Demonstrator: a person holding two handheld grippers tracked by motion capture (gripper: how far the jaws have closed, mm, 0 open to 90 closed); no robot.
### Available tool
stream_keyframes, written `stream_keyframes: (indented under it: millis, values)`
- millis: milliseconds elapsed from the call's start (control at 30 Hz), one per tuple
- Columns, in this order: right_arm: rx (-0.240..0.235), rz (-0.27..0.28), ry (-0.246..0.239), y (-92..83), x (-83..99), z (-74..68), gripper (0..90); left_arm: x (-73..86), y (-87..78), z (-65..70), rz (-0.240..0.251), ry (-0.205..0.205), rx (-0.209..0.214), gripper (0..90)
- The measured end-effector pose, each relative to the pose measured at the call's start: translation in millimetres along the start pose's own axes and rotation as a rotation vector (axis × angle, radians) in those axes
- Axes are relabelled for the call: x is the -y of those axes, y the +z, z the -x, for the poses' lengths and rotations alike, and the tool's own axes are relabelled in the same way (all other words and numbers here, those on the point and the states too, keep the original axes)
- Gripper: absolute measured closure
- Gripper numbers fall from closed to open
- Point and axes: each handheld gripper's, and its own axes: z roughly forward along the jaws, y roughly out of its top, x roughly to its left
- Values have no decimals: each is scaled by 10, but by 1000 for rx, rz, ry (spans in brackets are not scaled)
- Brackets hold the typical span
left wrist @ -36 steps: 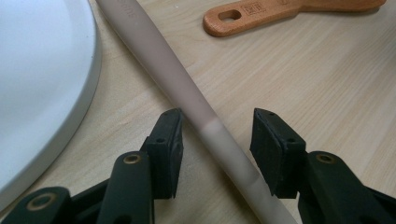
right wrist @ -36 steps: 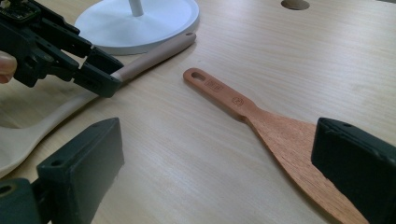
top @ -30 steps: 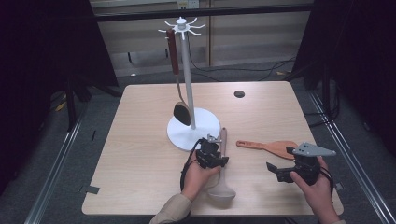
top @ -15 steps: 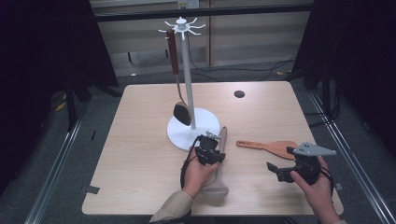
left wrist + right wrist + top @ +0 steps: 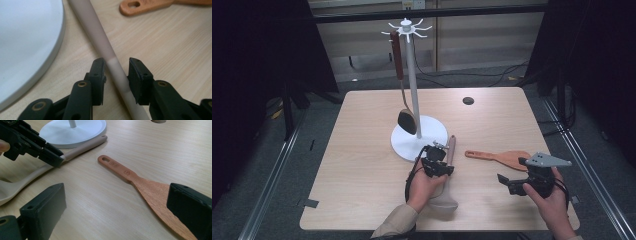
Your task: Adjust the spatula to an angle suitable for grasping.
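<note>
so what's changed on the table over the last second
Little: the left gripper has been closing, then easing open, around the beige spoon's handle, which hasn't shifted. The right gripper, wooden spatula and hanging ladle stayed put.

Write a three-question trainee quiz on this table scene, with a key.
1. True or false: the left gripper has its jaws on either side of the beige spoon handle.
2. Which utensil hangs on the white rack? A. a wooden spatula B. a dark ladle C. a whisk
3. Fill in: the right gripper, jaws wide apart, points toward the ______ lying on the table.

Key
1. True: the handle runs between the two jaws.
2. B: the dark ladle hangs beside the pole.
3. wooden spatula
</note>
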Motion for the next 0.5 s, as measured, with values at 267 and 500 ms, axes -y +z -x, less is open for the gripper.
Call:
stream_keyframes:
  millis: [267, 500]
  values:
    - [0, 3, -1, -6, -4, 3, 15, 18, 9, 41, -25, 8, -12, 639]
    - [2, 1, -1, -7, -4, 0, 15, 7, -22, 55, -37, -28, -33, 677]
